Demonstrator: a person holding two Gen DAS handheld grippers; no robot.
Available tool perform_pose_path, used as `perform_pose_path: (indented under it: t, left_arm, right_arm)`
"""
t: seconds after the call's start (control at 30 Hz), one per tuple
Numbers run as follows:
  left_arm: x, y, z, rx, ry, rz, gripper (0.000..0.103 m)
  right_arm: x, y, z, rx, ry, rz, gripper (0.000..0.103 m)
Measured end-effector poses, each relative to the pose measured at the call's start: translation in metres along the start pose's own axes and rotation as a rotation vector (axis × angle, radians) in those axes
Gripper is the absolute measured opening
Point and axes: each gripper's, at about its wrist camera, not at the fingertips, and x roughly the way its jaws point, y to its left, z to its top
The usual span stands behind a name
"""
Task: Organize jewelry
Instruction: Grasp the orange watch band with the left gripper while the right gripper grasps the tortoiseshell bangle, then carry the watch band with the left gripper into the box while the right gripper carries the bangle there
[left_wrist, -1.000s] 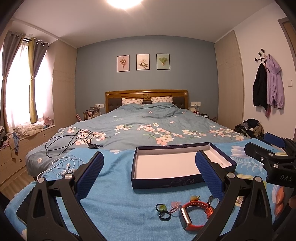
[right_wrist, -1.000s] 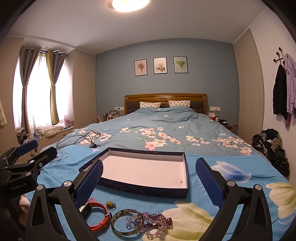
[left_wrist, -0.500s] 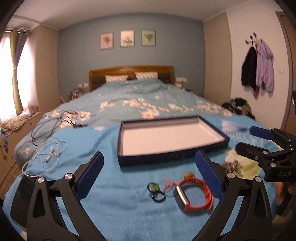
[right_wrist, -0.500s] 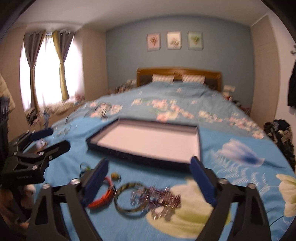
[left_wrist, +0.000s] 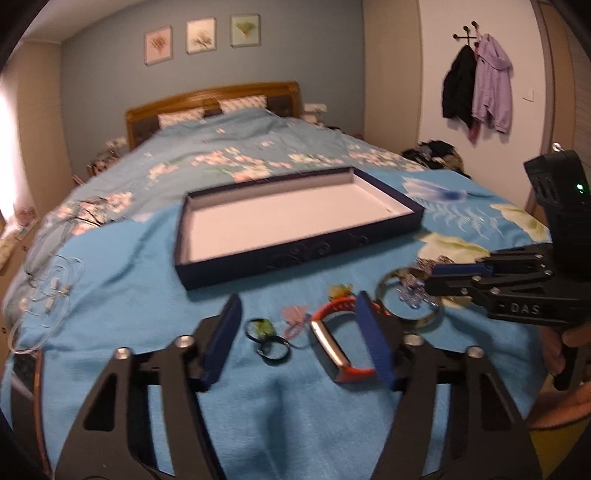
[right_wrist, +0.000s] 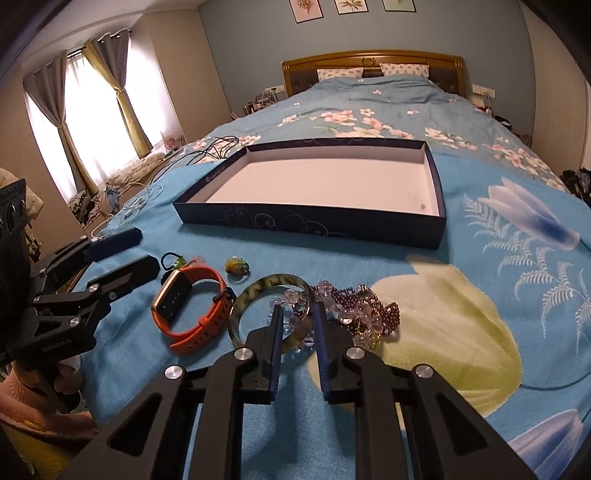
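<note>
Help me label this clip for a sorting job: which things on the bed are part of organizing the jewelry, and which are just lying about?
Part of the job:
- shallow dark-blue cardboard box with white inside
- orange-strapped watch
- yellow-green patterned bangle
- purple and clear bead strands
- small yellow-green ring
- black rings with green stone
- pink trinket

Just lying about:
- black and white cables
- hanging coats

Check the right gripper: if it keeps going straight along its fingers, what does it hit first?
Most likely the near rim of the yellow-green bangle: the right gripper is closing with that rim between its jaws. The clear and purple bead bracelets lie just beyond. Depth is uncertain.
</note>
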Motion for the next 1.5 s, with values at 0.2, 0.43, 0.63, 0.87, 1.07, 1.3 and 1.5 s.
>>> perform_pose_path:
  t: [0.2,0.43,0.63,0.87,1.07,1.3,1.5]
  left_arm:
    - [0.005,-0.002,-0.002,-0.004,0.054,-0.078,0.038]
    - [0.011,-0.014,-0.005,0.04,0.101,-0.118,0.029]
    - [0.007,-0.008,-0.004,0.013,0.12,-0.17,0.029]
    - [0.017,-0.002,-0.005,0.001,0.177,-0.152,0.031]
    - [0.023,-0.008,-0.007,0.016,0.208,-0.137,0.025]
    - [0.027,-0.008,-0.004,0.01,0.215,-0.098,0.012]
    - [0.015,0.0,0.008,-0.022,0.164,-0.119,0.012]
  right_arm:
    - [0.004,-0.002,0.003,0.004,0.032,0.006,0.015]
    - [0.006,-0.009,0.007,0.004,0.042,0.001,0.006]
    - [-0.001,-0.011,0.008,0.006,0.016,0.03,0.006]
    - [-0.01,-0.014,0.013,0.003,-0.008,0.033,0.006]
    - [-0.008,-0.014,0.014,0.005,-0.007,0.037,0.006]
    - [-0.013,-0.017,0.016,0.002,-0.025,0.043,0.006]
    - [-0.017,-0.017,0.026,-0.016,-0.051,0.044,0.006]
